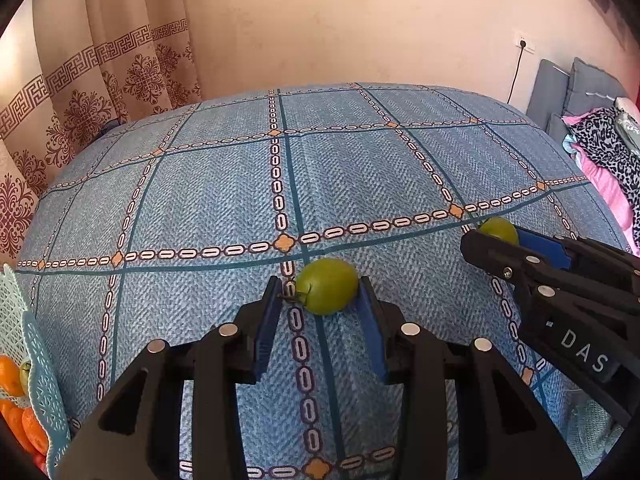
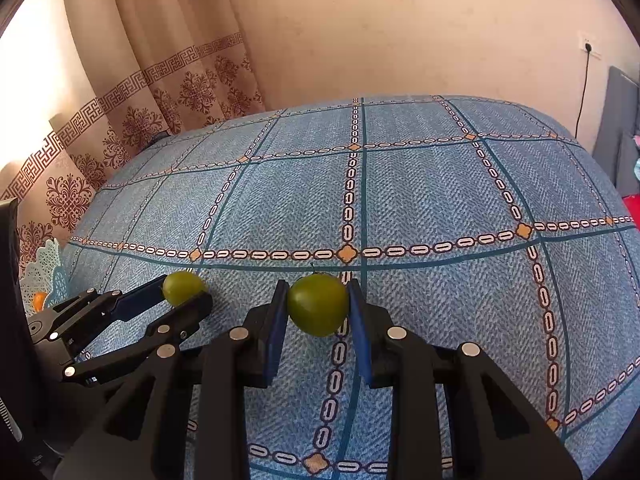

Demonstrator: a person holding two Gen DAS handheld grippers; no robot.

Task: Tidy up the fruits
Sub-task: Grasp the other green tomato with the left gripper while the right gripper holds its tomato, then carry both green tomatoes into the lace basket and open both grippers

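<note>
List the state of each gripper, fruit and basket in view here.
left gripper: shut on a green fruit
left green fruit: held between the fingers, stem pointing left
right gripper: shut on a green fruit
right green fruit: held between the fingers
basket: at left edge, holding orange fruits

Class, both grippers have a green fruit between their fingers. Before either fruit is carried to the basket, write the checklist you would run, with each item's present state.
1. Left gripper shut on its green fruit: cannot tell; the left pad shows a gap.
2. Right gripper shut on its green fruit: ok, both pads touch.
3. Fruits lifted off the blue bedspread: cannot tell.
4. Grippers apart from each other: ok.
5. Basket in view at the left: ok, it holds orange fruits.
6. Room left in basket: cannot tell.
</note>
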